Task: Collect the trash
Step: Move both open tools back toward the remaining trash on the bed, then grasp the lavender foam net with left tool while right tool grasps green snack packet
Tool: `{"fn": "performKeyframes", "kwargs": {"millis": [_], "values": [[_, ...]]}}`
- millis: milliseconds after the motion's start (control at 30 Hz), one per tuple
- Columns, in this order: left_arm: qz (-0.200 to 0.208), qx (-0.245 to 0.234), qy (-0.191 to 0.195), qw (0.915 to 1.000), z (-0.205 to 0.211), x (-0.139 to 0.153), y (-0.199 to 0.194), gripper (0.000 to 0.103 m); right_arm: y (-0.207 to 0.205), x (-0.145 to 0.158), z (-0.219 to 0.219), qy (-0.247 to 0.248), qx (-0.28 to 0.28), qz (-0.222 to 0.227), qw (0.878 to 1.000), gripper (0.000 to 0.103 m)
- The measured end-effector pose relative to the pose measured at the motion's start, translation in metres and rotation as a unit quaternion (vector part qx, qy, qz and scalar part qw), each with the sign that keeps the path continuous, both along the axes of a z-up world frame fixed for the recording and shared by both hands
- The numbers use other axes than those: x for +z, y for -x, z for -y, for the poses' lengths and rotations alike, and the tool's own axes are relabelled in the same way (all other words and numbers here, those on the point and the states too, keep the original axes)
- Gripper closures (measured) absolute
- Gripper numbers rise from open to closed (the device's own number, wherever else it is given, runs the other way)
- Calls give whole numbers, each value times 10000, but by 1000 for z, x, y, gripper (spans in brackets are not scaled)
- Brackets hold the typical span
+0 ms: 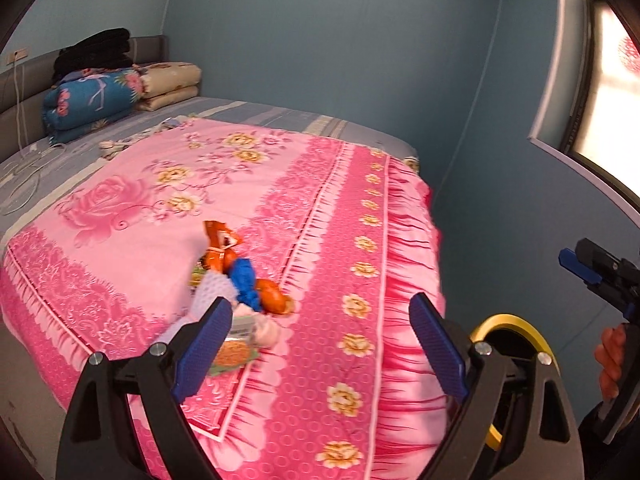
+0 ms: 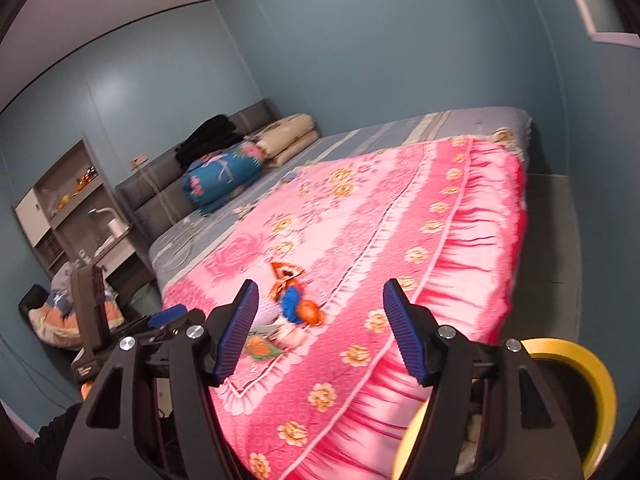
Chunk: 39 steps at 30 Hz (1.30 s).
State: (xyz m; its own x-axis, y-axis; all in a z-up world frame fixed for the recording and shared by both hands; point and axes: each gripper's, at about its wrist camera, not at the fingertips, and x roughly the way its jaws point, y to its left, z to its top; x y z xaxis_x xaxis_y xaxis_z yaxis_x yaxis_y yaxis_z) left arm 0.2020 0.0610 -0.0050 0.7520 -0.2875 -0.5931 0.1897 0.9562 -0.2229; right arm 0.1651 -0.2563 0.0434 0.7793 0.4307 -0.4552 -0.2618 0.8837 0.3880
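A small heap of trash lies on the pink flowered blanket (image 1: 340, 208) near the bed's foot: an orange wrapper (image 1: 220, 246), a blue wrapper (image 1: 245, 280), a white foam net (image 1: 212, 292) and a green packet (image 1: 234, 354). My left gripper (image 1: 320, 304) hovers just short of the heap, open, with nothing between its fingers. My right gripper (image 2: 320, 290) is also open and empty; the same heap (image 2: 292, 304) shows between its fingers, farther off. A yellow-rimmed bin (image 1: 516, 322) stands on the floor by the bed's corner, also visible as the bin (image 2: 596, 376) at the lower right.
Folded quilts (image 1: 92, 100) and dark clothes sit by the grey headboard, with a white cable (image 1: 24, 184) on the sheet. A window (image 1: 612, 104) is on the right wall. A shelf and bedside table (image 2: 80, 208) and a clothes pile (image 2: 52, 316) stand left of the bed.
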Motion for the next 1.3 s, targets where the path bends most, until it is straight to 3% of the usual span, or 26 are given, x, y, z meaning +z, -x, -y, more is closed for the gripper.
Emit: {"fn": "performKeyframes", "kwargs": {"millis": [367, 667, 1033, 1300], "values": [[-313, 540, 48, 9980, -61, -31, -40, 16, -42, -34, -80, 247, 750, -413, 9960, 41], [-732, 760, -9, 9944, -92, -71, -82, 16, -72, -90, -152, 600, 1384, -891, 9845, 41], [-1274, 634, -214, 9896, -102, -121, -132, 16, -99, -149, -215, 988, 1883, -1441, 9664, 41], [-1616, 342, -261, 9859, -99, -149, -160, 16, -119, -180, -237, 1179, 1959, -1600, 9603, 41]]}}
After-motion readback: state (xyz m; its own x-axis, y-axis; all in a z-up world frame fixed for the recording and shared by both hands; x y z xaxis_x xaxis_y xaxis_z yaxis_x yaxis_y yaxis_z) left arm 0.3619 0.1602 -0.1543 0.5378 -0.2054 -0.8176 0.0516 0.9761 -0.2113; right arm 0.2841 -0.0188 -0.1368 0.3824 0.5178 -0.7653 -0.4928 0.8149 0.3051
